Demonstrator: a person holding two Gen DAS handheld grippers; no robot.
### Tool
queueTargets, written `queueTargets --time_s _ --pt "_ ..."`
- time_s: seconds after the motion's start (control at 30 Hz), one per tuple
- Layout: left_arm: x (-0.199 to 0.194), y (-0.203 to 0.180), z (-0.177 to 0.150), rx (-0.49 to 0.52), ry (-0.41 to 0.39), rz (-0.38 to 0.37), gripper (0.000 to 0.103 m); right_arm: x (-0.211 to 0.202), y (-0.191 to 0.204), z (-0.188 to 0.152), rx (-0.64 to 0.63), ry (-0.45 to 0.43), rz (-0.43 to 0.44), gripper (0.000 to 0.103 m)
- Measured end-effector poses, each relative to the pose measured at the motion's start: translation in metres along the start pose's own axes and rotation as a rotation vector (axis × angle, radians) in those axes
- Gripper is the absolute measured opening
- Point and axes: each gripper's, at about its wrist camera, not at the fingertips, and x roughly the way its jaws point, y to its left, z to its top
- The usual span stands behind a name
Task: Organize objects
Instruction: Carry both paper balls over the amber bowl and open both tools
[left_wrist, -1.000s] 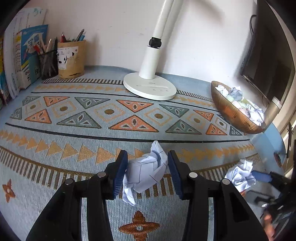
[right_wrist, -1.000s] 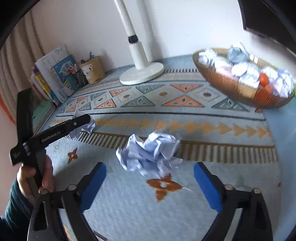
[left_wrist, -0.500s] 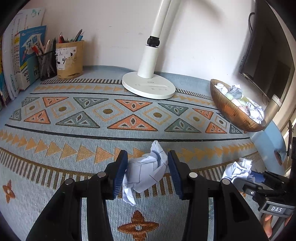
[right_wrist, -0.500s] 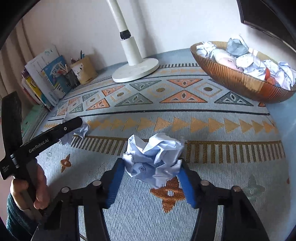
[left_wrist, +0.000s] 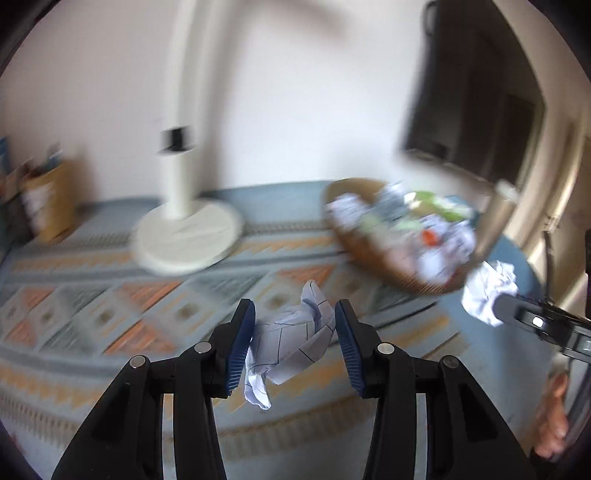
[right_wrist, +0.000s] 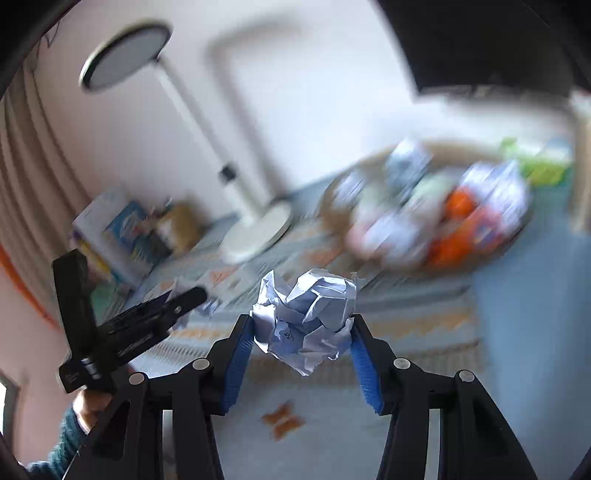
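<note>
My left gripper (left_wrist: 294, 314) is shut on a crumpled sheet of lined paper (left_wrist: 291, 343), held above the patterned mat (left_wrist: 110, 314). My right gripper (right_wrist: 301, 321) grips a crumpled white paper ball (right_wrist: 314, 314), its blue pads pressing both sides while the jaws are still closing. Ahead of both stands a brown woven basket (left_wrist: 373, 254) holding several paper balls; it appears blurred in the right wrist view as the basket (right_wrist: 332, 210). At the right of the left wrist view, the right gripper's paper ball (left_wrist: 487, 291) hangs close to the basket's edge.
A white lamp base (left_wrist: 188, 236) stands left of the basket, a brown pen holder (left_wrist: 48, 203) at the far left, and a dark monitor (left_wrist: 472, 110) behind the basket. Books (right_wrist: 114, 229) lean by the wall. A hand (right_wrist: 88, 402) holds the left gripper.
The right gripper went from wide open around the paper ball to gripping it. Both grippers lifted their papers off the mat and swung toward the basket; the view is now blurred.
</note>
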Motion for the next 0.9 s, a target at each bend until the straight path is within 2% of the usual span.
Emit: queueTargets --time_s 0.07,0.17,0.3,0.47,0.6,0.67,0.73,0.77,0.9 --pt "0.013 -0.012 0.018 0.006 0.000 -0.051 0.042 -0.010 -0.013 0.020 -0.023 -0.049 -0.099 0.051" --pt "0.036 -0.033 0.048 0.030 -0.007 -0.095 0.042 -0.013 -0.031 0.045 -0.017 -0.091 -0.168 0.051" --pt "0.070 -0.056 0.077 0.078 -0.014 -0.116 0.042 -0.006 -0.053 0.072 -0.001 -0.124 -0.203 0.051" --pt "0.106 -0.065 0.101 0.056 -0.010 -0.146 0.042 0.016 -0.071 0.108 0.003 -0.145 -0.273 0.051" --pt "0.131 -0.070 0.115 0.080 -0.021 -0.129 0.042 0.031 -0.093 0.138 0.055 -0.160 -0.309 0.053" --pt "0.141 -0.068 0.120 0.059 -0.017 -0.150 0.043 0.044 -0.105 0.148 0.094 -0.150 -0.306 0.054" --pt "0.152 -0.065 0.125 0.029 -0.013 -0.170 0.060 0.055 -0.113 0.157 0.114 -0.152 -0.308 0.066" --pt "0.154 -0.064 0.126 0.021 -0.009 -0.169 0.078 0.061 -0.115 0.161 0.111 -0.159 -0.312 0.070" --pt "0.152 -0.055 0.122 0.008 -0.001 -0.201 0.080 0.071 -0.119 0.162 0.121 -0.142 -0.342 0.072"
